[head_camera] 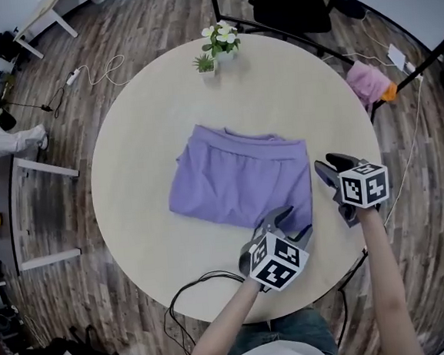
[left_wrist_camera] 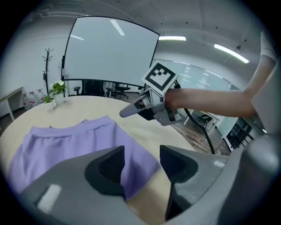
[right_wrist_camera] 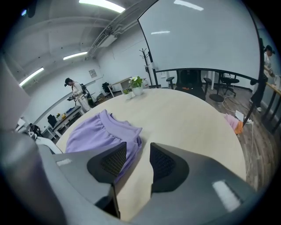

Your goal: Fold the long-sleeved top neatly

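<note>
The purple long-sleeved top (head_camera: 238, 181) lies folded into a compact rectangle in the middle of the round beige table (head_camera: 140, 126). My left gripper (head_camera: 288, 223) hovers over the top's near right corner, jaws apart; in the left gripper view that corner (left_wrist_camera: 136, 167) shows below the gap of the left gripper (left_wrist_camera: 141, 151), unpinched. My right gripper (head_camera: 329, 163) sits just off the top's right edge, open. In the right gripper view the fabric edge (right_wrist_camera: 127, 136) lies by the left jaw of the right gripper (right_wrist_camera: 138, 149), with bare table in the gap. The right gripper (left_wrist_camera: 129, 110) also shows in the left gripper view.
A small potted plant (head_camera: 218, 45) stands at the table's far edge. A pink cloth (head_camera: 370, 82) lies on the floor to the right, beside a black stand. A dark cable (head_camera: 193, 291) loops below the near edge. A person (right_wrist_camera: 74, 90) stands far off.
</note>
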`<state>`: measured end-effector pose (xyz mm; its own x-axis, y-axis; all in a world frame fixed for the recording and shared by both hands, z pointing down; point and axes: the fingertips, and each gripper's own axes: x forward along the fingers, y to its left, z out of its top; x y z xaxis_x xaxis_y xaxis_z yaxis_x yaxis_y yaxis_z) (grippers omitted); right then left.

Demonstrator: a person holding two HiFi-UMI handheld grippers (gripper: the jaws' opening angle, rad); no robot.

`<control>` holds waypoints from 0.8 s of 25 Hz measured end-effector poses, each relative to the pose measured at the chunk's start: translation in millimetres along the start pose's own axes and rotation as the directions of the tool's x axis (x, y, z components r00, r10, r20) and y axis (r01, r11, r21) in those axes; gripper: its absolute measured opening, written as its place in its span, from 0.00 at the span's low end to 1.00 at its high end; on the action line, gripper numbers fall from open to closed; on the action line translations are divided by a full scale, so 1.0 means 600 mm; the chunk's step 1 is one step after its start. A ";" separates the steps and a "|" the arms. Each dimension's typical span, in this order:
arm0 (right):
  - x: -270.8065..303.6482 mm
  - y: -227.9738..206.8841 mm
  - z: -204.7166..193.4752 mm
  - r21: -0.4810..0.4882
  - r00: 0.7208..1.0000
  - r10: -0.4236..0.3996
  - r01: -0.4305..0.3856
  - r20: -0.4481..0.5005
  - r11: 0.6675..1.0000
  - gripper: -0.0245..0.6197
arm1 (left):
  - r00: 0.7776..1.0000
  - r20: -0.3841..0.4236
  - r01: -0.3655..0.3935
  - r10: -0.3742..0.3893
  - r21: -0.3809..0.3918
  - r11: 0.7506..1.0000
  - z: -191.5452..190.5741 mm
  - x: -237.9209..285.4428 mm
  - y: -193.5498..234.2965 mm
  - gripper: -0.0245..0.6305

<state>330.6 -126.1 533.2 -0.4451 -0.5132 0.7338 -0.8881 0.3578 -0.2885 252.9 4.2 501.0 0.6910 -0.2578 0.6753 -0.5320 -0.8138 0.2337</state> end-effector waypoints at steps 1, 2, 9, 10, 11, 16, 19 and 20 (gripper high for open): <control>0.002 0.000 0.000 -0.004 1.000 0.006 -0.006 -0.001 1.000 0.35 | 1.000 -0.024 -0.002 0.003 0.025 1.000 -0.008 0.013 -0.010 0.43; 0.005 0.000 0.000 -0.008 1.000 0.011 -0.011 -0.001 1.000 0.35 | 0.999 -0.051 -0.007 0.010 0.054 0.999 -0.016 0.027 -0.019 0.45; 0.018 -0.007 0.005 0.006 0.999 0.032 -0.032 0.009 0.999 0.35 | 0.982 -0.171 -0.068 0.077 0.062 0.996 -0.064 0.094 -0.048 0.54; 0.019 -0.008 0.005 0.010 0.999 0.033 -0.033 0.012 0.999 0.35 | 0.980 -0.178 -0.084 0.093 0.056 0.995 -0.068 0.099 -0.046 0.55; 0.019 -0.009 0.005 0.014 0.999 0.033 -0.033 0.013 0.999 0.35 | 0.977 -0.186 -0.097 0.105 0.055 0.994 -0.072 0.103 -0.044 0.55; 0.022 -0.013 0.004 0.022 0.999 0.033 -0.033 0.017 0.999 0.35 | 0.966 -0.213 -0.130 0.144 0.080 0.988 -0.083 0.116 -0.039 0.55; 0.024 -0.012 0.003 0.025 0.999 0.034 -0.035 0.021 0.999 0.35 | 0.962 -0.207 -0.160 0.179 0.105 0.982 -0.085 0.118 -0.036 0.54; 0.025 -0.012 0.004 0.026 0.999 0.035 -0.035 0.022 0.999 0.35 | 0.960 -0.202 -0.172 0.192 0.114 0.979 -0.086 0.118 -0.035 0.53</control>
<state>330.0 -138.1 545.0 -0.4781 -0.5177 0.7095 -0.8745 0.3554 -0.3300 288.0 29.7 580.0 0.4627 -0.2985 0.8347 -0.5835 -0.8115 0.0333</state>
